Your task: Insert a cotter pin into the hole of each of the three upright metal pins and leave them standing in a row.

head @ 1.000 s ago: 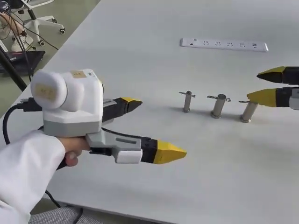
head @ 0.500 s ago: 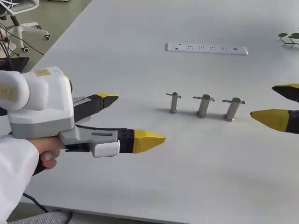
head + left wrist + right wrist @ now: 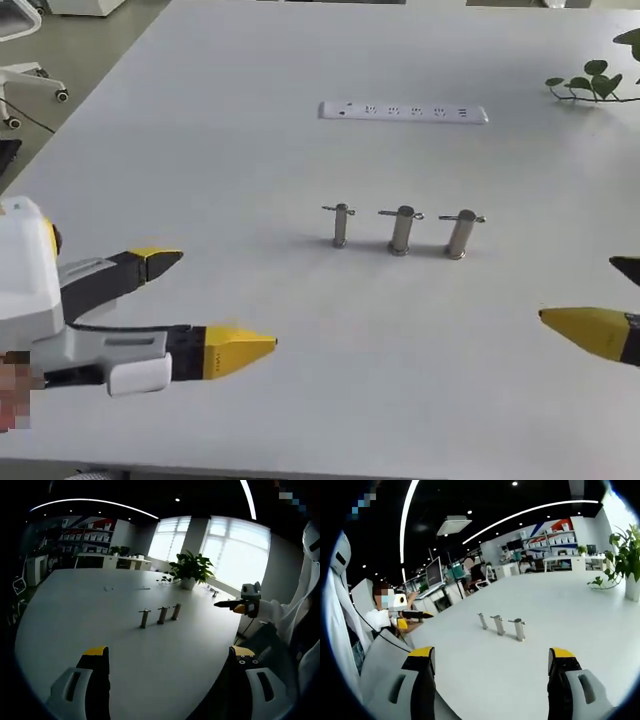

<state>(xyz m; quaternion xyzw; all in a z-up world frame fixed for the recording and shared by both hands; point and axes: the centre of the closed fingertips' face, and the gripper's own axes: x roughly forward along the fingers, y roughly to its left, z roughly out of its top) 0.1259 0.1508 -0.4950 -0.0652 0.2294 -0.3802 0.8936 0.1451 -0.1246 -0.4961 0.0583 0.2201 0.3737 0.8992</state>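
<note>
- While three short, smooth cylindrical steel pins (image 3: pixel 402 232) stand upright in a left-to-right row mid-table, a thin wire cotter pin (image 3: pixel 400 214) crosses each head.
- They rest on a matte white tabletop (image 3: pixel 250 150), with a flat white power strip (image 3: pixel 404 112) farther off and a leafy green sprig (image 3: pixel 590 82) far right.
- The left yellow-tipped gripper (image 3: pixel 226 298) hovers near left, released, jaws spread; the right yellow-tipped gripper (image 3: pixel 577 289) near right gapes likewise, both well apart from the pins.

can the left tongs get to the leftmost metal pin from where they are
Probably yes: the left tongs stand open, aimed toward the leftmost metal pin, with bare table between them and nothing in the way.
</note>
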